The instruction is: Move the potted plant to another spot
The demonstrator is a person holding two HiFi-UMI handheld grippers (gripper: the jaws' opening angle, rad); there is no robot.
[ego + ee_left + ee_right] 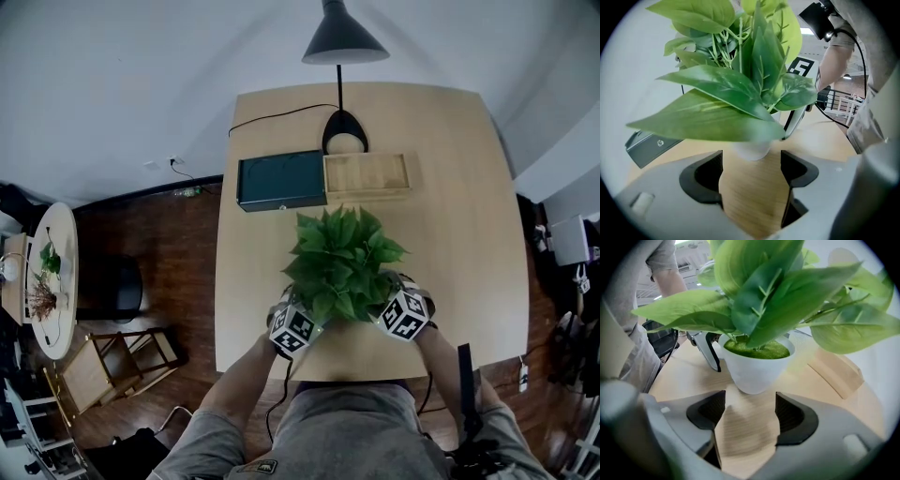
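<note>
A potted plant (342, 262) with broad green leaves stands in a white pot (757, 369) on the wooden table (450, 225), near its front edge. My left gripper (298, 323) sits at the plant's left side, open, with the pot (752, 150) just ahead of its jaws and bare tabletop between them. My right gripper (405, 314) is at the plant's right side, open as well, the pot standing a little beyond its jaws. Neither gripper touches the pot. Leaves hide most of the pot in the head view.
Behind the plant lie a dark green box (279, 180) and a shallow wooden tray (367, 174). A black desk lamp (343, 56) stands at the table's far edge, its cable trailing left. A wooden chair (112, 361) and a round side table (47, 281) are on the floor at left.
</note>
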